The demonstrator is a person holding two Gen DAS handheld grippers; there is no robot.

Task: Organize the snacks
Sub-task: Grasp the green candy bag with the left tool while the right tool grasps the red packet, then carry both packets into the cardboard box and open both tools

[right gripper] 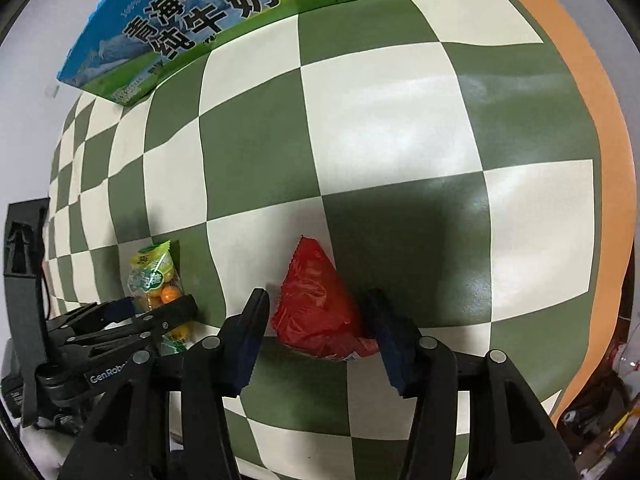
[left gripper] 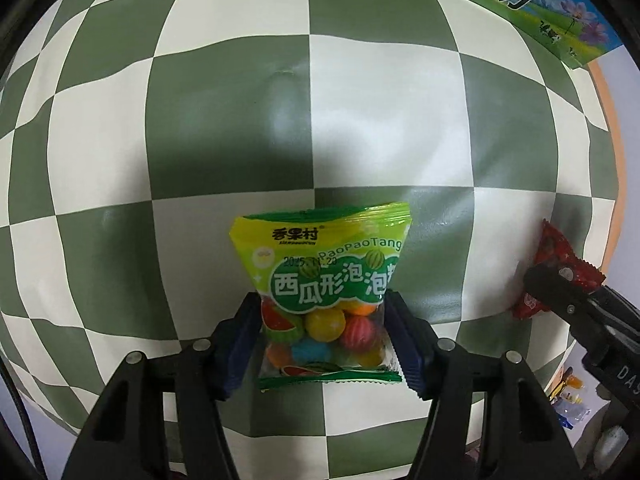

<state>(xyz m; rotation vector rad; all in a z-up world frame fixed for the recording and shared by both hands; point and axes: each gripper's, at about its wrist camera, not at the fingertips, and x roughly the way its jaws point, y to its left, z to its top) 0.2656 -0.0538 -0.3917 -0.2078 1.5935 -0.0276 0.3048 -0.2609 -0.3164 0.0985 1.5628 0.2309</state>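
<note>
Left gripper clamped on gum bag, pads pressing both sides of its lower half, bag flat on checkered tabletop. Right gripper straddles red packet; right pad touches it, left pad shows a small gap, so grip can't be confirmed. Milk carton at tabletop's far edge.

Black plastic left claw, dark blue ribbed pads, round silver pins, right claw alike, white lettering
</note>
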